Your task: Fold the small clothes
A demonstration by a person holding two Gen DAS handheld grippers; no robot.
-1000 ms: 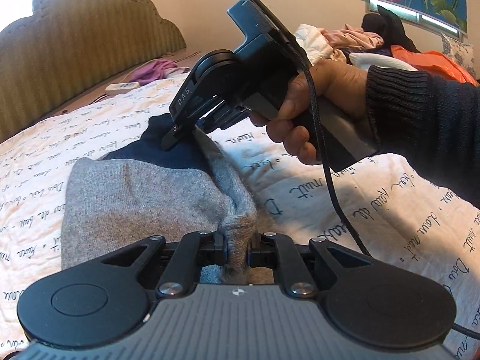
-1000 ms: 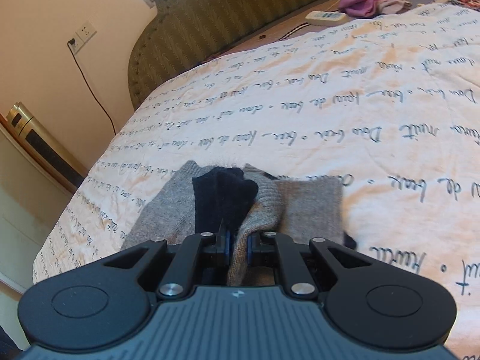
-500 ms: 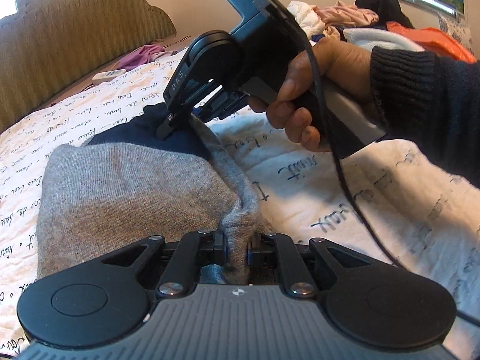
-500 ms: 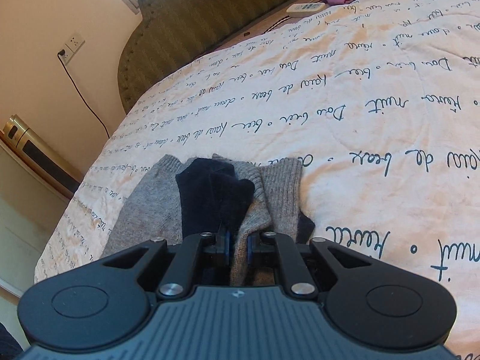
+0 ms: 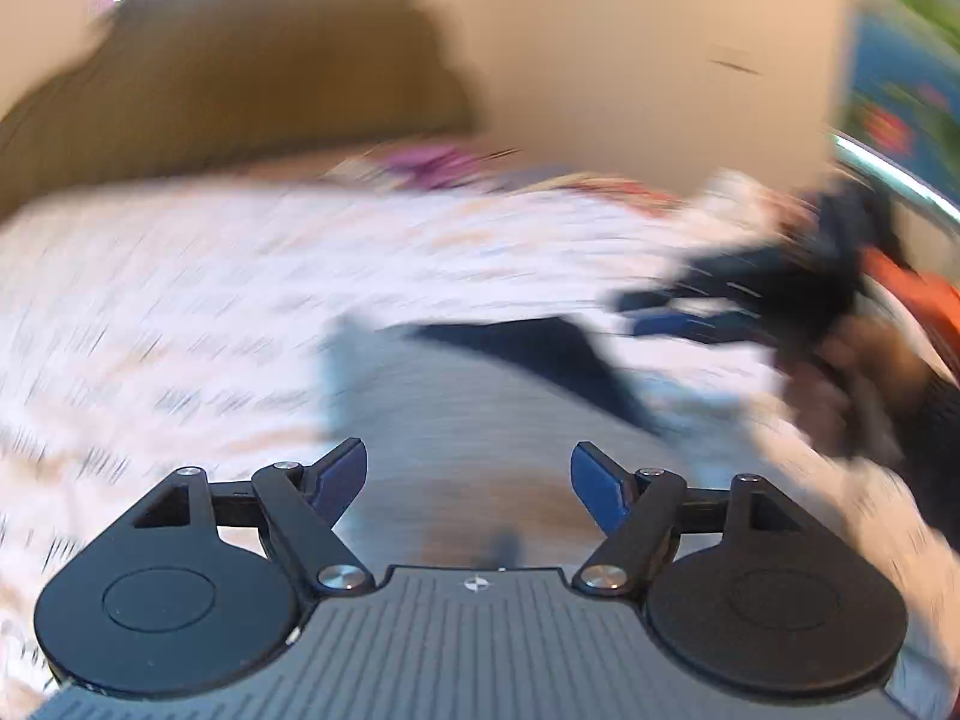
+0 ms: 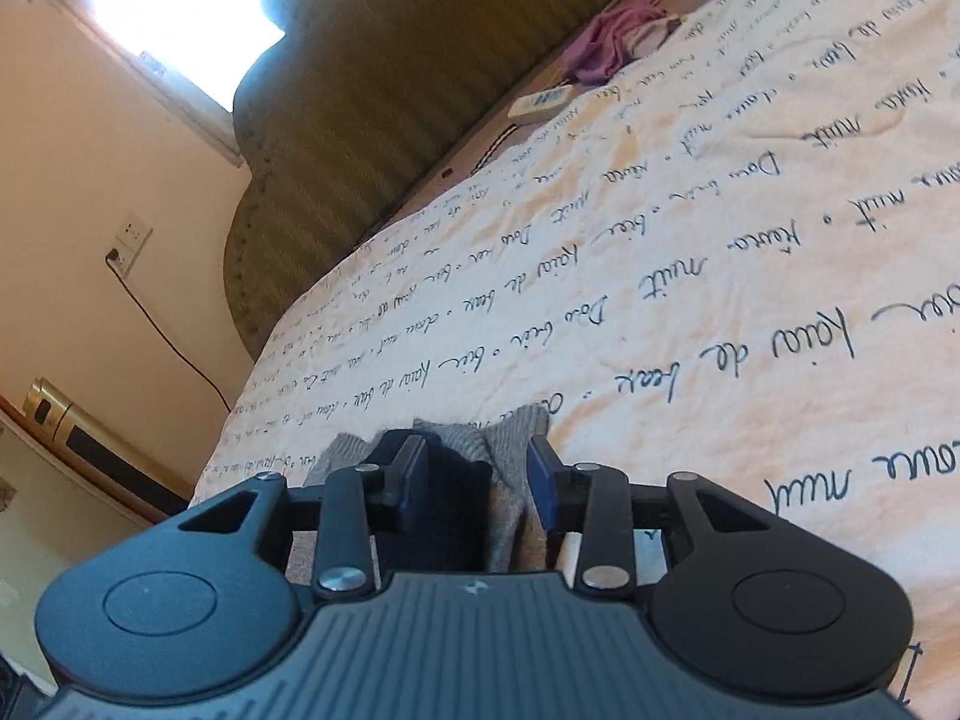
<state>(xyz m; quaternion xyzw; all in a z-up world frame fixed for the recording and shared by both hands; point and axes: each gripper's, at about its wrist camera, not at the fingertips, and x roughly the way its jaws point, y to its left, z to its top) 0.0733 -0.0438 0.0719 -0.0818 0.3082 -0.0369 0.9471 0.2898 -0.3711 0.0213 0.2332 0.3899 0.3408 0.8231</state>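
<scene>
left gripper (image 5: 468,471) jaws wide apart, gripping nothing; grey sweater (image 5: 480,420) lies flat right ahead of them on the bedspread (image 5: 180,276), long axis running away; right gripper (image 6: 477,474) half-spread, knit bunched loose between, so right's nearer I'd say

Both grippers, left (image 5: 468,474) and right (image 6: 478,480), are showing black linkages, silver screws, blue pads (image 6: 543,477) and ribbed grey bodies.

Heavy motion blur left; blown-out window (image 6: 174,18) right.
</scene>
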